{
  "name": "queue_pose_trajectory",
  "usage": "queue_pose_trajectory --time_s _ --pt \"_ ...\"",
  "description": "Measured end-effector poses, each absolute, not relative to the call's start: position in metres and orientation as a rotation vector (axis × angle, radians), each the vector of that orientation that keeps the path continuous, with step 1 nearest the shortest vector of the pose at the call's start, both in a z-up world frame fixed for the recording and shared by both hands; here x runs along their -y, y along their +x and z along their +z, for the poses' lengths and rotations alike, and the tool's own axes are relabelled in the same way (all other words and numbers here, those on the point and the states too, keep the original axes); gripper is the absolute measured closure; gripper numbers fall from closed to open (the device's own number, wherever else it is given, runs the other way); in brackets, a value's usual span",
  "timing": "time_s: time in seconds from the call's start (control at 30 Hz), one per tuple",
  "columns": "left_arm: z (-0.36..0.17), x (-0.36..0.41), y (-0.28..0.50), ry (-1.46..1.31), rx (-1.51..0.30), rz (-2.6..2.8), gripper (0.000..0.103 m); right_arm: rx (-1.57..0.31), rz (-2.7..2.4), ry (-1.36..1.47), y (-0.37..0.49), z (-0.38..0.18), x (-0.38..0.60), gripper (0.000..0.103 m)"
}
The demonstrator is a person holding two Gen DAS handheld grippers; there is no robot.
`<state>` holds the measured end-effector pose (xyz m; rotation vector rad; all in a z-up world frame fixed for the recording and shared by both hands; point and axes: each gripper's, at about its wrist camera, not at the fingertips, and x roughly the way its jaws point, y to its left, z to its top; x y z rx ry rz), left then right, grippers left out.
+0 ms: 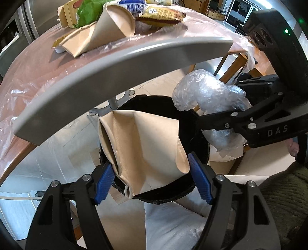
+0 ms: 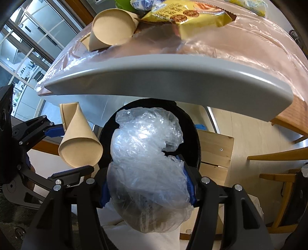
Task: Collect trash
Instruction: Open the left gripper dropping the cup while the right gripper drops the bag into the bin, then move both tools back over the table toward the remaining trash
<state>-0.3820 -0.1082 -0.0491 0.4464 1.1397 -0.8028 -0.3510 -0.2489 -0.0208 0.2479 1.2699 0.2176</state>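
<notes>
Between the blue pads of the left tongs (image 1: 152,178), nearest the left camera, a flattened paper cup (image 1: 142,152) is being held, the tongs clamped on its lower part so that its crushed mouth is pointing away over the black bin (image 1: 194,117). In the right tongs (image 2: 148,184), a crumpled clear plastic bag (image 2: 146,157) is bulging out between the fingers, which are pressing on it from both sides; it is hanging directly above the bin's dark opening (image 2: 190,130). Both pieces are apparently being carried low, below the bench edge (image 1: 123,63), so that they can be dropped straight in. Farther off, on the plastic-covered bench, more trash is waiting: another paper cup (image 2: 113,28) lying on its side, a yellow snack wrapper (image 2: 192,17) and a green wrapper (image 1: 88,13).
</notes>
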Motion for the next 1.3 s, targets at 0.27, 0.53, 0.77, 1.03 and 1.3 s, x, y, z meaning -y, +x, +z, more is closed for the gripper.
queue_pose_trajectory --time_s 0.27,0.53,0.77,1.03,1.3 --pt "-0.065 0.115 -0.377 0.471 -1.157 -0.780 0.029 -1.286 0.183 0.249 -0.345 -0.036 0.247 0.045" --pt "-0.078 0.120 -0.370 0.497 -1.176 -0.766 0.029 -1.298 0.167 0.241 -0.336 -0.046 0.244 0.045" --pt "-0.085 0.120 -0.368 0.501 -1.187 -0.757 0.029 -1.297 0.158 0.215 -0.332 -0.045 0.240 0.045" --pt "-0.085 0.119 -0.369 0.495 -1.176 -0.764 0.027 -1.273 0.155 0.182 -0.333 -0.035 0.233 0.044" --pt "-0.083 0.114 -0.367 0.488 -1.159 -0.767 0.017 -1.226 0.151 0.183 -0.334 -0.025 0.235 0.026"
